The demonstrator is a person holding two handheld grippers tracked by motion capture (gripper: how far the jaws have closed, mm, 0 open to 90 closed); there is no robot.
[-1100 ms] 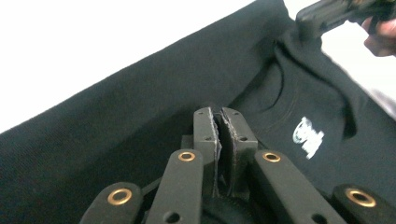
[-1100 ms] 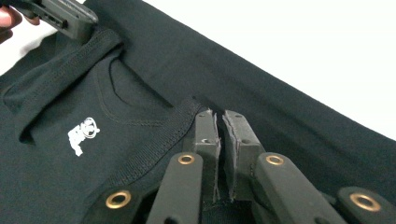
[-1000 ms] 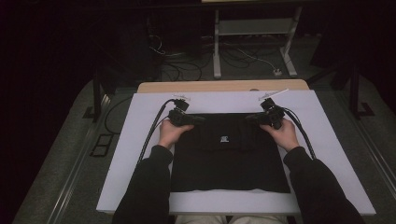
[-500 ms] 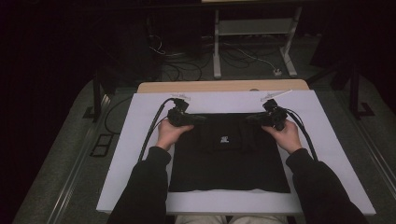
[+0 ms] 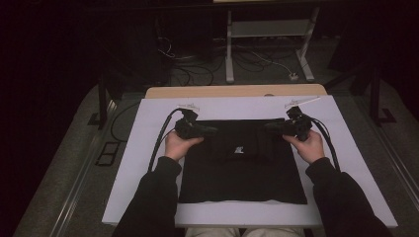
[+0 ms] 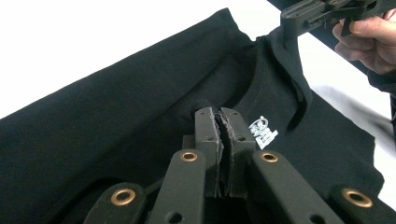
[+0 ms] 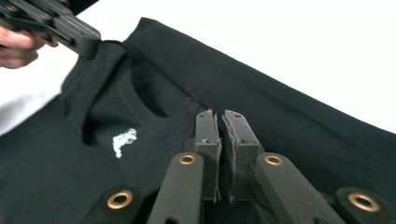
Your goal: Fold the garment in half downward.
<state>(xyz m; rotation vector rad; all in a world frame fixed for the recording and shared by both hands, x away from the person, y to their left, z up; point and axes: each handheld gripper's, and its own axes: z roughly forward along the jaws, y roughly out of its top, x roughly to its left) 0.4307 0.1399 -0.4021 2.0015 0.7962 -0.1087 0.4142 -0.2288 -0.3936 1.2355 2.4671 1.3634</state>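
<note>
Your black garment (image 5: 242,163) lies flat on the white sheet (image 5: 128,187) across the middle of the table, folded edge toward the far side. Both tongs, left (image 5: 210,131) and right (image 5: 271,128), are clamped on that folded cloth. It's soft and limp; hold the outer corners. The small white logo (image 6: 264,131) can't be read.

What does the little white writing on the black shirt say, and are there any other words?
White print on the black shirt: a small white mark, too blurred to read as letters or numbers.
The same white mark in the right gripper view and the high view: too small to read.
No other words, numbers or signs can be read.
</note>
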